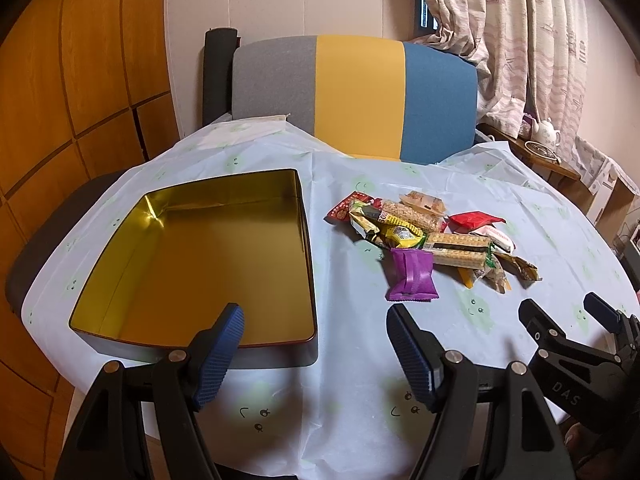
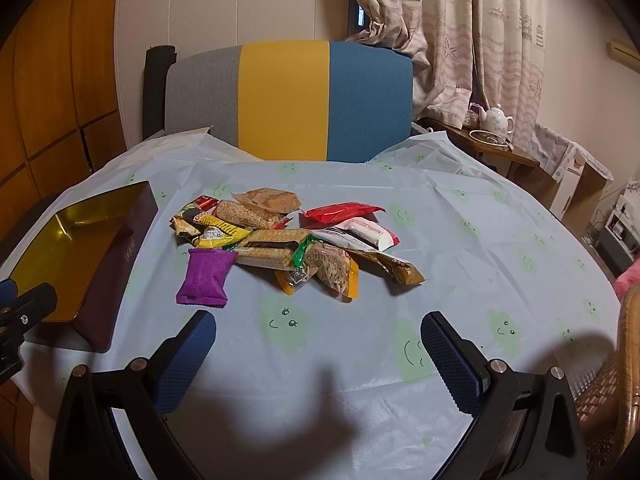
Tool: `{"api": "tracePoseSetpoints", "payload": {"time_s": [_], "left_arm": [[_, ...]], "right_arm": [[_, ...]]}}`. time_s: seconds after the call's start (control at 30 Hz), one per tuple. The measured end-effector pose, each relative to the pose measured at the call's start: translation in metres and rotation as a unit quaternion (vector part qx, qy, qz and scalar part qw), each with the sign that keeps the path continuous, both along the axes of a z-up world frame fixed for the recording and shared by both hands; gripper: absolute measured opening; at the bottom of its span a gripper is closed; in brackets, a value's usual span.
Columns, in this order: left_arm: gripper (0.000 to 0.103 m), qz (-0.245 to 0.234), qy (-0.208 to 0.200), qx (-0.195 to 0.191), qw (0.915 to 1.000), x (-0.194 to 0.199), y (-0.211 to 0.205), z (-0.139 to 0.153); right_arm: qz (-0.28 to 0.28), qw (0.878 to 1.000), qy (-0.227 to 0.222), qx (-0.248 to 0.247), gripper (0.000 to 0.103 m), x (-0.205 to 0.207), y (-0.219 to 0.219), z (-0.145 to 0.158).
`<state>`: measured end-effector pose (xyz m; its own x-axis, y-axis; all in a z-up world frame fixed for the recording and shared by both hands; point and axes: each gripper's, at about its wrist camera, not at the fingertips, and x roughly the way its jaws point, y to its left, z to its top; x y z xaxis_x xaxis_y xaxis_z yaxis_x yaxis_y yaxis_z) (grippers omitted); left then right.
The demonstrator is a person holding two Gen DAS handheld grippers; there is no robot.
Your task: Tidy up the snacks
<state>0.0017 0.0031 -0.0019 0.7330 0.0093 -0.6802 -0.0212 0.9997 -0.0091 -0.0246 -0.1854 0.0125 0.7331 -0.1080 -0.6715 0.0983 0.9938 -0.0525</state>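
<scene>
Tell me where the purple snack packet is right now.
The purple packet lies on the tablecloth at the near-left edge of the snack pile, between the open tin and the wafer packs, ahead of the right gripper.

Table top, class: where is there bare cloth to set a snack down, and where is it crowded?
Bare cloth lies between the tin and the snack pile, in front of the purple packet, and right of the pile toward the table edge. The pile itself is crowded; the tin is empty.
</scene>
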Motion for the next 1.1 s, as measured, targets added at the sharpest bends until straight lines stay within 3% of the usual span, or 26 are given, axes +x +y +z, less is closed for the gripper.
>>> {"api": "tracePoseSetpoints", "payload": {"time_s": [0.77,1.0,1.1], "left_arm": [[0.075,-0.021,0.01,0.001,0.9997,0.003,-0.009,-0.006],[0.075,-0.092,0.02,-0.058,0.9939,0.004,-0.015,-0.008],[0.075,-0.119,0.043,-0.086,0.9882,0.012,-0.021,-0.007]], "right_arm": [[-0.004,1.0,-0.001,0.003,0.103,0.005,-0.013,0.002],[-0.004,1.0,-0.01,-0.001,0.103,0.024,-0.038,0.022],[0.007,1.0,-0.004,0.012,0.103,0.039,-0.054,0.037]]}}
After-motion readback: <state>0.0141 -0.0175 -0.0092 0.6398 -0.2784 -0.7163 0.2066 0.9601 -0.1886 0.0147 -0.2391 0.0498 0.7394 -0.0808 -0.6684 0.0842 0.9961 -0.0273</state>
